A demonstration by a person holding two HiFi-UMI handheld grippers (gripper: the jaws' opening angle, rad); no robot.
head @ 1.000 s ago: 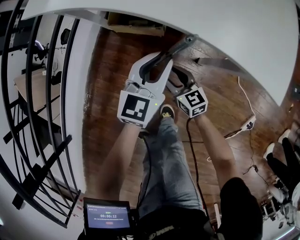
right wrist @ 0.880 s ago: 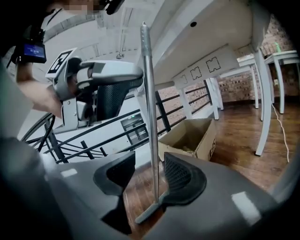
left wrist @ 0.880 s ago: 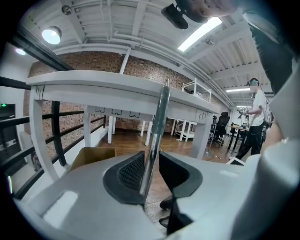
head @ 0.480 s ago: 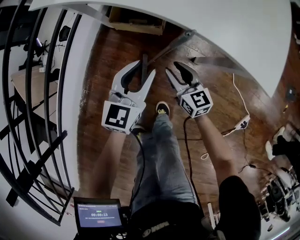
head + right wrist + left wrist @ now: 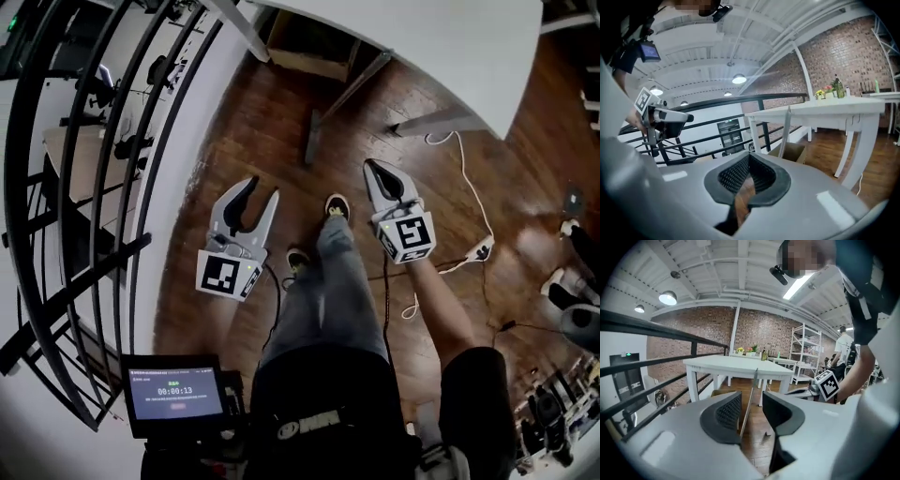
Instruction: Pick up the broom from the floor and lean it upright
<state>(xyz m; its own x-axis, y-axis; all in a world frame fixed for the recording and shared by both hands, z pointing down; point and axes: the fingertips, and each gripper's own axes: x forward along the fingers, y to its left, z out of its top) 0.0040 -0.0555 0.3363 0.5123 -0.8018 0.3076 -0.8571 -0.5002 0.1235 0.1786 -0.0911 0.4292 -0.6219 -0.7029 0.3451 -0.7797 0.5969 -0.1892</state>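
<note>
- Since the broom (image 5: 349, 87) already stands propped, with its head on the floor (image 5: 225, 112) and its handle against the table (image 5: 450, 37) edge, the step in hand looks like letting go and backing off cleanly.
- While the left gripper (image 5: 262, 187) hangs well apart from the broom, its jaws are spread with nothing between them and have just been easing slightly inward; keep it out of the handle's line.
- Though the right gripper (image 5: 373, 165) is pressed fully closed and empty, draw it away wide, so it cannot brush the handle.
- Because the boards look smooth, the head may slide, so watch it for a moment. If it creeps, grip the handle low and set it steeper against the table.
</note>
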